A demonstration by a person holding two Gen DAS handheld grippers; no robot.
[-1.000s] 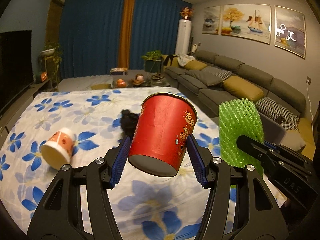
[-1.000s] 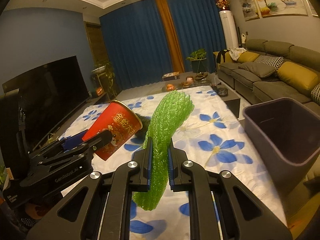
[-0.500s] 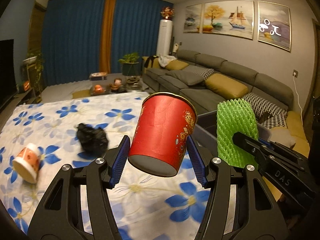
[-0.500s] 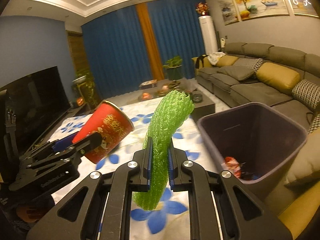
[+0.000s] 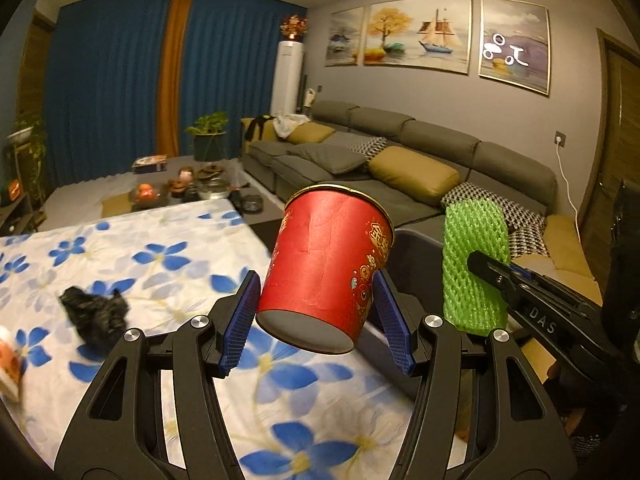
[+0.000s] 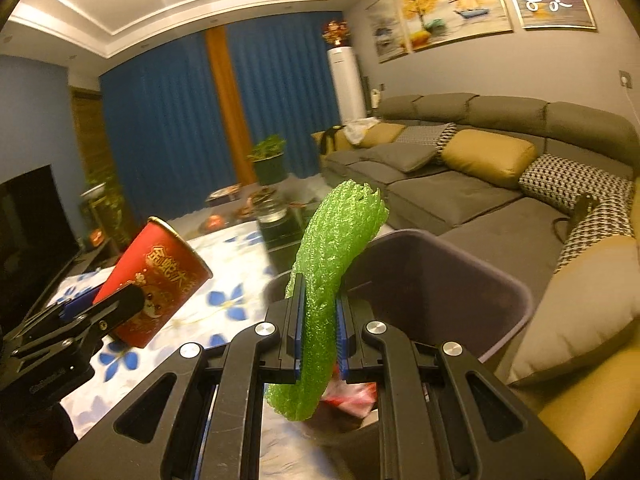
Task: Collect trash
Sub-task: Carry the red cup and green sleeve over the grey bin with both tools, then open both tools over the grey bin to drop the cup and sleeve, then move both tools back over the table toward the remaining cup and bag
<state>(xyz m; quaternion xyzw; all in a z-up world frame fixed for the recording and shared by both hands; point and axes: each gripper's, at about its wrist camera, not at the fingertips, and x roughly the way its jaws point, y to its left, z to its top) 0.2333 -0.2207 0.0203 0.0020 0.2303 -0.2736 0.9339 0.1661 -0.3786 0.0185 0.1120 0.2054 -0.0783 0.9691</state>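
Note:
My left gripper (image 5: 316,320) is shut on a red paper cup (image 5: 328,264), tilted with its rim away from me, over the table's right edge. The same red paper cup (image 6: 156,284) shows at the left of the right wrist view. My right gripper (image 6: 318,332) is shut on a green foam net sleeve (image 6: 332,264), held upright just above the near rim of a dark trash bin (image 6: 460,280). In the left wrist view the green foam net sleeve (image 5: 474,264) sits to the right of the cup, with the dark trash bin (image 5: 416,256) behind both. Red wrappers (image 6: 352,394) lie in the bin.
A crumpled black bag (image 5: 94,312) and a small orange-white cup (image 5: 10,364) lie on the flowered tablecloth (image 5: 160,264). A grey sofa (image 6: 480,168) with cushions runs behind the bin. A low coffee table (image 5: 192,188) with dishes stands beyond the table.
Both grippers have swung to the right with their loads, from over the flowered table toward the bin. The bin now lies directly beneath the green sleeve. Both grips are unchanged.

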